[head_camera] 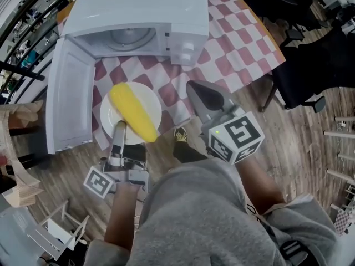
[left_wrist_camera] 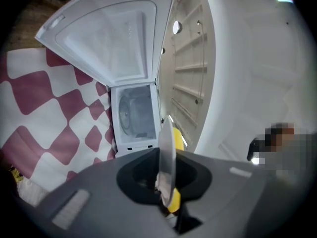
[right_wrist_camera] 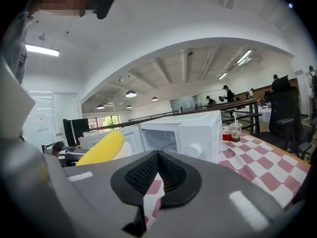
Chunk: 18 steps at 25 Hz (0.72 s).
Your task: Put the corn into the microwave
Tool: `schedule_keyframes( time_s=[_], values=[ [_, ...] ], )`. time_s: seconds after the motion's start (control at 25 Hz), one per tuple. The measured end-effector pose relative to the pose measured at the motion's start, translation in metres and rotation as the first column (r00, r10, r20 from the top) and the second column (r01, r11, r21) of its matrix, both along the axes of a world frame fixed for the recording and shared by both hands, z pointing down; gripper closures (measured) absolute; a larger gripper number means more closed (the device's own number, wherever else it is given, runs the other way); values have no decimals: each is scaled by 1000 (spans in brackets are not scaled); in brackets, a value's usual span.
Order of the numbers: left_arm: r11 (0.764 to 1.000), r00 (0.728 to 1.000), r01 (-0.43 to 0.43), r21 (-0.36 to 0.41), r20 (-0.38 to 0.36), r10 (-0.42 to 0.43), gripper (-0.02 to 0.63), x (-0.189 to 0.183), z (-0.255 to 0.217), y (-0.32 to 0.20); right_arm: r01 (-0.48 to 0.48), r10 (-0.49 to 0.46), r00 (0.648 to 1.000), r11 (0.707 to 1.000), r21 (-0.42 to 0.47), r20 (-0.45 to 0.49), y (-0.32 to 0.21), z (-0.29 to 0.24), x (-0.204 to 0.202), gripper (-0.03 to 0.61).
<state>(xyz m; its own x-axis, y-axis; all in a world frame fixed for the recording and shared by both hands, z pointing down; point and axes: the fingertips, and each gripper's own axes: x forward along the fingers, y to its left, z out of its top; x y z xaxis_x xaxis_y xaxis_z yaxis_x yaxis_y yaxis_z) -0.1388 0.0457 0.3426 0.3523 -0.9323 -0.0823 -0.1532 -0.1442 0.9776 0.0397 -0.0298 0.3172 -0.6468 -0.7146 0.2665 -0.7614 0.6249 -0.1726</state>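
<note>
A yellow corn cob [head_camera: 133, 111] lies on a white plate [head_camera: 151, 100], held in the air just in front of the white microwave [head_camera: 138, 10]. The microwave's door [head_camera: 69, 101] hangs wide open to the left and shows the cavity [head_camera: 130, 37]. My left gripper [head_camera: 120, 125] is shut on the plate's near rim. In the left gripper view the plate [left_wrist_camera: 167, 148] stands edge-on between the jaws, with the corn [left_wrist_camera: 179, 140] behind it. My right gripper [head_camera: 194, 87] hovers to the right of the plate, shut and empty [right_wrist_camera: 157, 155]. The right gripper view shows the corn [right_wrist_camera: 101, 148] to its left.
The microwave stands on a table with a red-and-white checked cloth [head_camera: 238, 43]. A drink cup [right_wrist_camera: 235, 131] sits on the cloth behind the microwave. A black office chair [head_camera: 310, 76] stands at the right, a wooden stool [head_camera: 16, 126] at the left, over wood flooring.
</note>
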Motion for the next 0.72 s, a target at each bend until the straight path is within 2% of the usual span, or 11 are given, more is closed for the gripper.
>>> schedule_keyframes(
  time_s=[0.72],
  values=[
    [995,995,102,-20,4,-102,581,-13,9,-56,105,-105,994,994,6,35,-48,3,-22,580]
  ],
)
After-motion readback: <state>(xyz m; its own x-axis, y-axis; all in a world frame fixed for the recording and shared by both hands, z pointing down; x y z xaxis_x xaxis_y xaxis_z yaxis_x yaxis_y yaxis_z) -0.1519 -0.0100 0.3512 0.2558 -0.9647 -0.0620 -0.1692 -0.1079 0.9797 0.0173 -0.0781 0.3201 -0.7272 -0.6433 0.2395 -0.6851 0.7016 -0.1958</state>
